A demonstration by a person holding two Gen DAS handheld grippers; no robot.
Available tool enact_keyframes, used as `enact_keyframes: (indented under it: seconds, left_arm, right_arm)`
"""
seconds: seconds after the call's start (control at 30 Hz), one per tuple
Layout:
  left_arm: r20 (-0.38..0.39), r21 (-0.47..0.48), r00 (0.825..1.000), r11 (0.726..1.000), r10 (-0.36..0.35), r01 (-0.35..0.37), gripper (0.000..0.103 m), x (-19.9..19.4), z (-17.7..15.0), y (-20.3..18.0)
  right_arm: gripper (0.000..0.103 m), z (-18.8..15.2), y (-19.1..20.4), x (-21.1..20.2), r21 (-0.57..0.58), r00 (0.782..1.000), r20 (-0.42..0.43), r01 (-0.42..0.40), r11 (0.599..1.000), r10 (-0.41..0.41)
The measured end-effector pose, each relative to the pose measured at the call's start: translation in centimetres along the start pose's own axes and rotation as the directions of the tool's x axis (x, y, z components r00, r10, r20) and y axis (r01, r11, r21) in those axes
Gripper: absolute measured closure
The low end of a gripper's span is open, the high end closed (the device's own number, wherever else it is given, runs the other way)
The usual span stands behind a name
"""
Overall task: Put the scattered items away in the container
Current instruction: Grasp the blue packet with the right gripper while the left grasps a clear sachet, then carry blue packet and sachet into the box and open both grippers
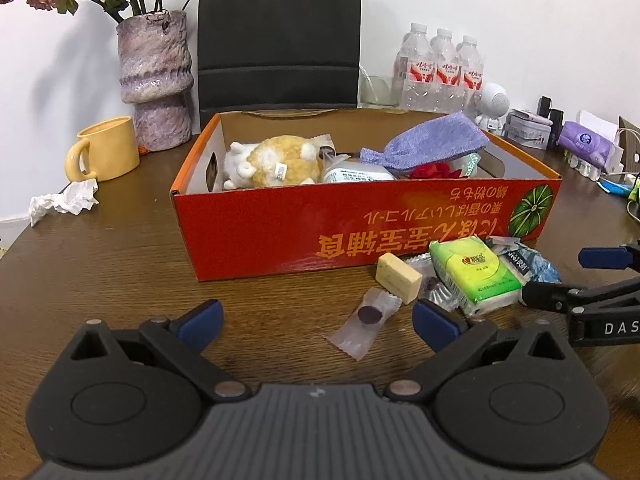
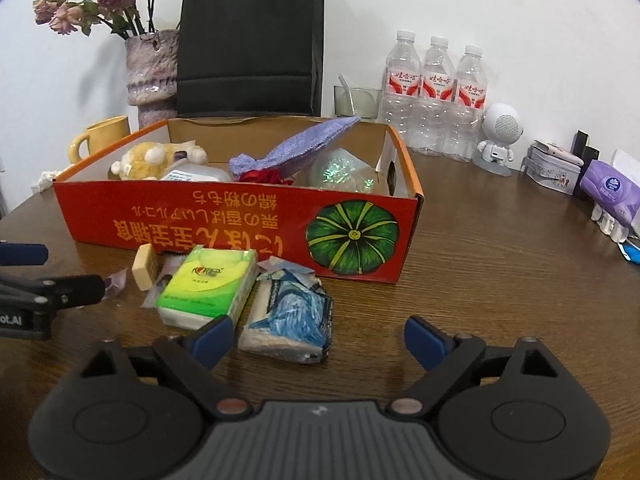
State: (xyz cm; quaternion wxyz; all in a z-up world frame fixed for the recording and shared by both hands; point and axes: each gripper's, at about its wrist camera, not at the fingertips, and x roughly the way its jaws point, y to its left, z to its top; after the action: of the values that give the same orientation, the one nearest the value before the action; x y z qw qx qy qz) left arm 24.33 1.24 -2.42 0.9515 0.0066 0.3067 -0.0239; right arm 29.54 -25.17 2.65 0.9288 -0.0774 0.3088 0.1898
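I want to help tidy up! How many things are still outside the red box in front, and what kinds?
Tissue packs: 2, green, blue
Clear-wrapped candies: 2
Yellow block: 1
Total: 5

The left wrist view sits low over the table (image 1: 100,264), looking forward between its own spread fingers (image 1: 204,320) at the front wall of the box (image 1: 280,232), which fills mid-frame. The right wrist view looks the same way from further right, equally low and near, with the box (image 2: 240,220) at centre left. Both share the box, the green pack (image 1: 476,276) (image 2: 208,284), the vase (image 1: 154,80) (image 2: 152,72), the black bag (image 1: 276,36) (image 2: 248,40) and the bottles (image 1: 440,68) (image 2: 434,88). Each camera catches the other gripper at its frame edge: right gripper (image 1: 568,276) at the right edge, left gripper (image 2: 60,272) at the left edge.
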Motion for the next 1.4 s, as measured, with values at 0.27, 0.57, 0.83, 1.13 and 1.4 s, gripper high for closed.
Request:
enact_keyframes:
  seconds: [0.27, 0.57, 0.83, 1.13, 1.4]
  left_arm:
    - [-0.036, 0.048, 0.998, 0.998, -0.046, 0.048, 0.049, 1.2, -0.1, -1.0]
    - [-0.015, 0.076, 0.996, 0.993, -0.092, 0.093, 0.086, 0.3, -0.5, -1.4]
    - [-0.013, 0.068, 0.996, 0.993, -0.093, 0.094, 0.086, 0.3, -0.5, -1.2]
    - [0.011, 0.083, 0.995, 0.992, -0.096, 0.095, 0.092, -0.3, -0.5, -1.4]
    - [0.035, 0.106, 0.993, 0.988, -0.115, 0.111, 0.098, -1.0, -0.5, -1.8]
  right_arm:
    - [0.051, 0.2, 0.8, 0.6, -0.033, 0.998, -0.013, -0.068, 0.997, 0.067]
    - [0.09, -0.3, 0.8, -0.8, -0.013, 0.992, 0.023, -0.12, 0.993, 0.12]
    - [0.09, 0.0, 0.4, -1.0, -0.004, 0.992, 0.042, -0.122, 0.993, 0.122]
    - [0.09, -0.1, 0.4, -1.4, -0.005, 0.99, 0.059, -0.125, 0.992, 0.125]
    - [0.09, -0.1, 0.3, -1.6, 0.0, 0.989, 0.068, -0.131, 0.991, 0.131]
